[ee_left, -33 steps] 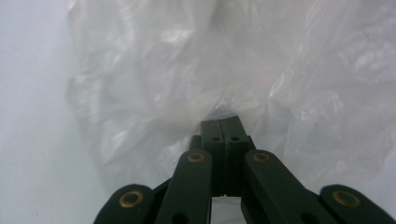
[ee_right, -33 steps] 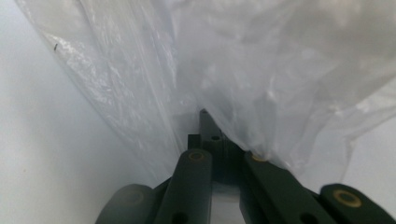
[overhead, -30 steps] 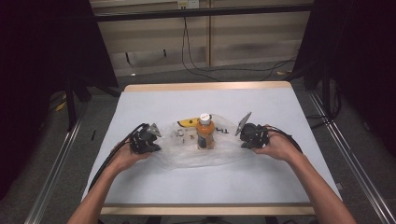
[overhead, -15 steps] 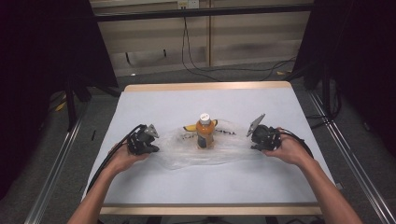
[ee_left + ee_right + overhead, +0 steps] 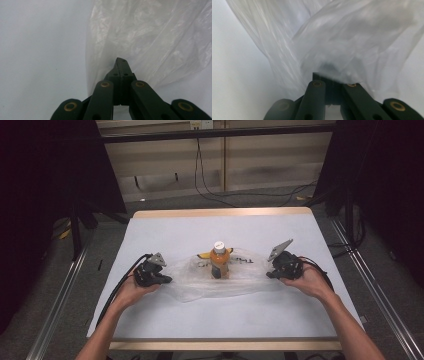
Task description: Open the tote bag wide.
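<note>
A: How far open is the left gripper (image 5: 161, 276)?

B: Not at all. In the left gripper view its two black jaws are pressed flat together, and the edge of the plastic bag (image 5: 155, 42) is pinched between them.

A: And the right gripper (image 5: 274, 271)?

B: Closed too. In the right gripper view the bag (image 5: 352, 42) is bunched up over the tips of the jaws and hides them, but the jaws sit tight together with the film caught in them.

A: Where is the bag?

B: Spread across the middle of the white table (image 5: 220, 227), pulled out between the two grippers. An orange bottle (image 5: 219, 260) with a white cap stands upright at its middle, with something yellow just behind it
</note>
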A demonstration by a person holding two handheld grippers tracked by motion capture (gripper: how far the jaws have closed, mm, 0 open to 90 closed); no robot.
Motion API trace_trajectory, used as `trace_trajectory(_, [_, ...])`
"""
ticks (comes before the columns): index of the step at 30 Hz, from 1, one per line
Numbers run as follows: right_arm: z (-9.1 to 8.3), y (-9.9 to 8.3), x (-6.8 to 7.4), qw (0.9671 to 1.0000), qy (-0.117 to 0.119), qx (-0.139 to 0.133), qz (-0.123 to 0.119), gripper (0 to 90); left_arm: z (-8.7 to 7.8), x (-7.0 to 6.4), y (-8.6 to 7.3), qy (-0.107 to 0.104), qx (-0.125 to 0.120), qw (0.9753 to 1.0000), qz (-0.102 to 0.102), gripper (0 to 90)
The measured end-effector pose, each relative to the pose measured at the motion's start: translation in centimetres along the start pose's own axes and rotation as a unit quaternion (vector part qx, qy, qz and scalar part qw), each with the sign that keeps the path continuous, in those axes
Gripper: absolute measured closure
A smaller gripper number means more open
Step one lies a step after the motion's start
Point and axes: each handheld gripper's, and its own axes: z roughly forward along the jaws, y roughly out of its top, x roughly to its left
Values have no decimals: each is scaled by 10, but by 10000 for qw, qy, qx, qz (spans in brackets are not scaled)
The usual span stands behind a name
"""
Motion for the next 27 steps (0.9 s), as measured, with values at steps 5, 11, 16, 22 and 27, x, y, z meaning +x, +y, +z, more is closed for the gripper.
trace_trajectory(5, [-8,8,1,9973,231,-683,160,900,-11,-7,1,-80,-574,9983,-69,900])
trace_trajectory(11, [-19,22,10,9952,302,-933,-36,900,-24,-23,15,-155,-730,9970,191,900])
trace_trajectory(16, [-30,45,11,9954,294,-864,-299,900,-23,-42,44,-171,-589,9959,663,900])
trace_trajectory(22, [-35,81,10,9960,282,-627,-578,900,-13,-59,77,-363,-464,9931,1010,900])
trace_trajectory(27, [-13,101,4,9967,447,-276,-621,900,10,-59,94,-440,-365,9932,1013,900])
